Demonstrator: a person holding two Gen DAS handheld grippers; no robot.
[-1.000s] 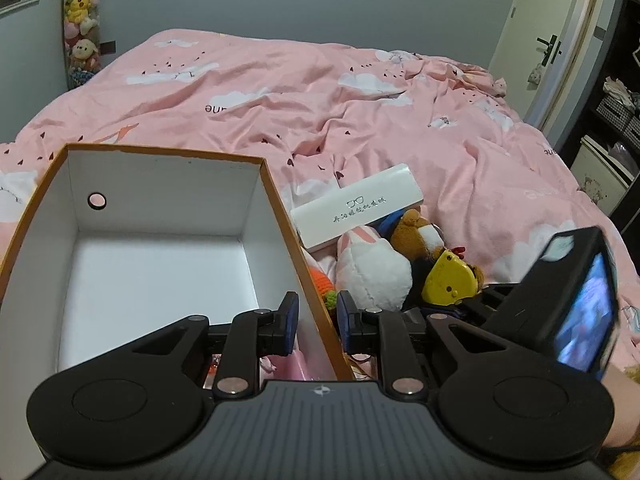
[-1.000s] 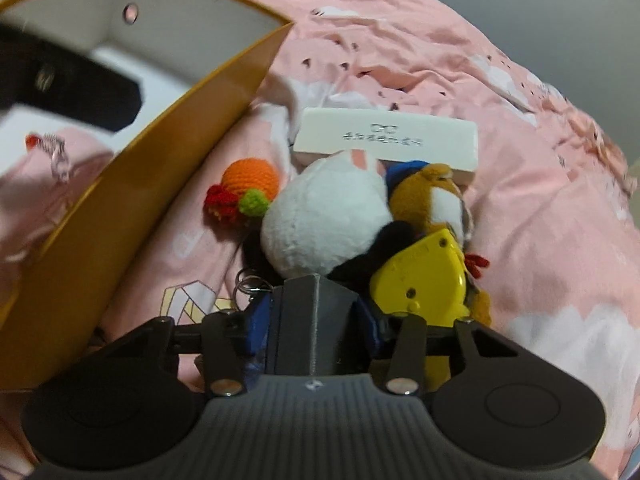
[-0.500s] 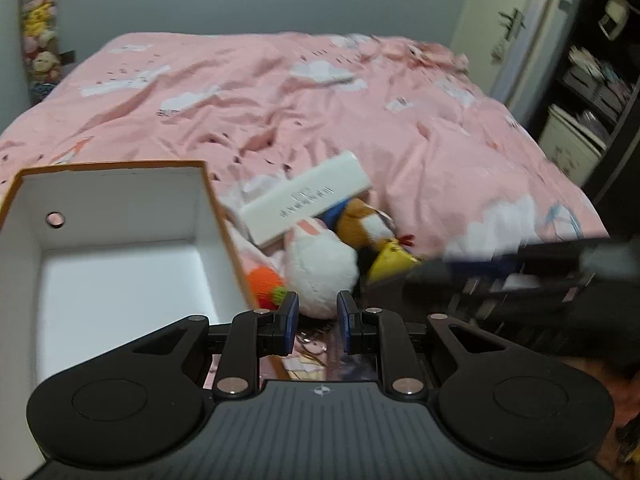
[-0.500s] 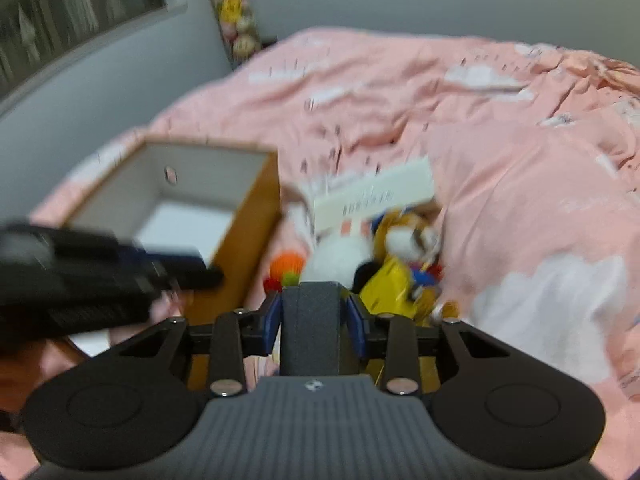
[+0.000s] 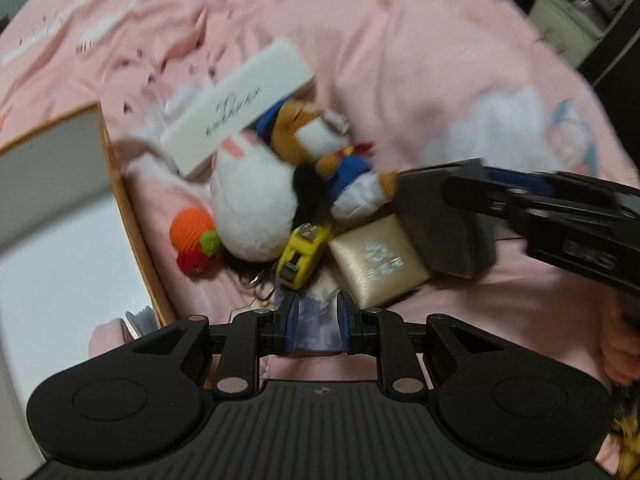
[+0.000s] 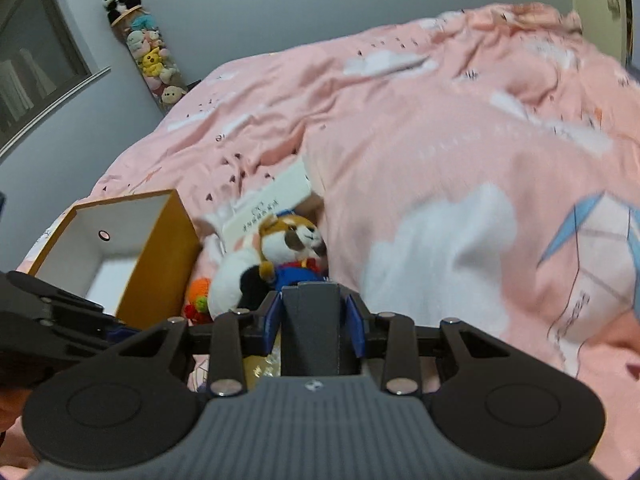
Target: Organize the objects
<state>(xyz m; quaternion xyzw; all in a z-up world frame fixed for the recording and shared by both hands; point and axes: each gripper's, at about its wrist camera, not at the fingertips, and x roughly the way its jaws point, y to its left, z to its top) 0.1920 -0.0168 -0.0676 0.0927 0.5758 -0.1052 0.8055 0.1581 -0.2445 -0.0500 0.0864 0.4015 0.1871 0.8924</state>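
Observation:
My right gripper point(image 6: 314, 312) is shut on a dark grey box point(image 6: 316, 328), which also shows in the left wrist view point(image 5: 444, 224) held above the pile. My left gripper point(image 5: 316, 320) is open a little and empty, low over a bluish card point(image 5: 316, 328). The pile on the pink bed holds a white plush point(image 5: 252, 204), a brown dog plush point(image 5: 320, 144), a yellow tape measure point(image 5: 302, 256), a gold box point(image 5: 376, 256), an orange crochet toy point(image 5: 192, 232) and a long white box point(image 5: 236, 108). An open orange cardboard box point(image 5: 120, 184) stands at the left.
The pink duvet point(image 6: 440, 140) covers the whole bed. A tube of plush toys point(image 6: 148, 52) stands against the grey wall. Shelves point(image 5: 580, 12) stand at the right of the bed. A pink item point(image 5: 112, 336) lies in the cardboard box corner.
My left gripper has tilted down and moved right, off the box wall toward the pile. My right gripper has lifted the grey box up and back; the gold box and tape measure now show.

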